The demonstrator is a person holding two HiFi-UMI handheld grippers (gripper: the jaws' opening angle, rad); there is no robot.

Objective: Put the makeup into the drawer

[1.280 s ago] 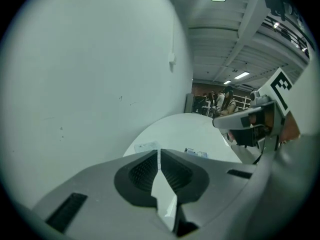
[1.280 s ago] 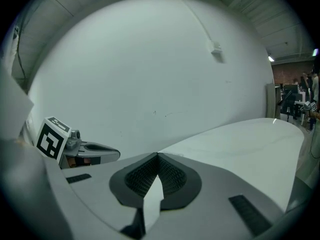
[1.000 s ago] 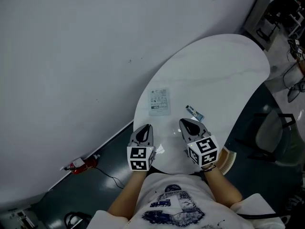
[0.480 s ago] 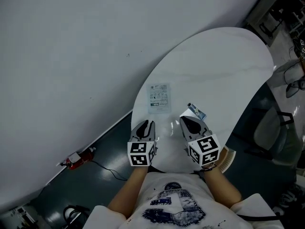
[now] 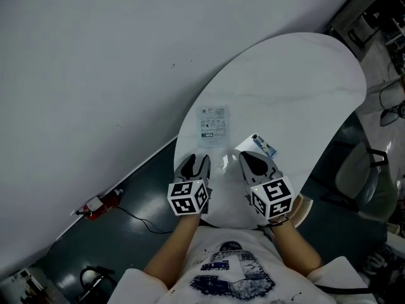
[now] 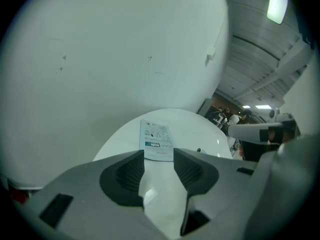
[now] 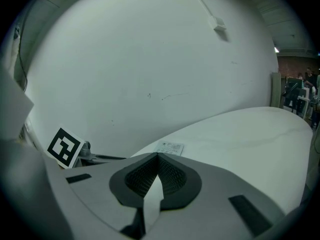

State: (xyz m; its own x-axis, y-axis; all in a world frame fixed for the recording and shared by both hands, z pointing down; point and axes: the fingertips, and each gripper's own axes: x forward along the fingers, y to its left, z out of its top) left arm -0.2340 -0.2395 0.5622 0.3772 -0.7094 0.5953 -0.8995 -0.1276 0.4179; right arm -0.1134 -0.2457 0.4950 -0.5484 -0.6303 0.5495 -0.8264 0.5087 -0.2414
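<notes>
Head view: the white oval worktop point(image 5: 297, 87) stands against a pale wall point(image 5: 95, 75), with dark floor point(image 5: 145, 201) under its near edge. A flat white printed sachet point(image 5: 212, 123) lies on the worktop, on its wall side. A small tube with a blue band point(image 5: 263, 146) lies to the sachet's right, apart from it. The left claw point(image 5: 196, 160) hangs over the near edge, pointing at the sachet and short of it. The right claw point(image 5: 245, 156) sits beside it, its tip just short of the tube. A small red object point(image 5: 96, 204) lies on the floor at the foot of the wall, with a thin cable running off it.

Left gripper view: the left claw point(image 6: 158, 155) is spread. Its jaws have just been opening, and only bare worktop point(image 6: 195, 129) shows between the ribbed pads point(image 6: 131, 171). The sachet point(image 6: 157, 139) lies straight ahead, its near edge showing just past the tips. The tube point(image 6: 199, 150) is a small dark speck to the right.

Right gripper view: the right claw point(image 7: 158, 156) is pressed together, pads meeting tip to tip and pinching nothing. The sachet point(image 7: 169, 147) shows just above the tips, further out on the worktop point(image 7: 250, 134). The left gripper's marker cube point(image 7: 64, 146) shows at the left.
</notes>
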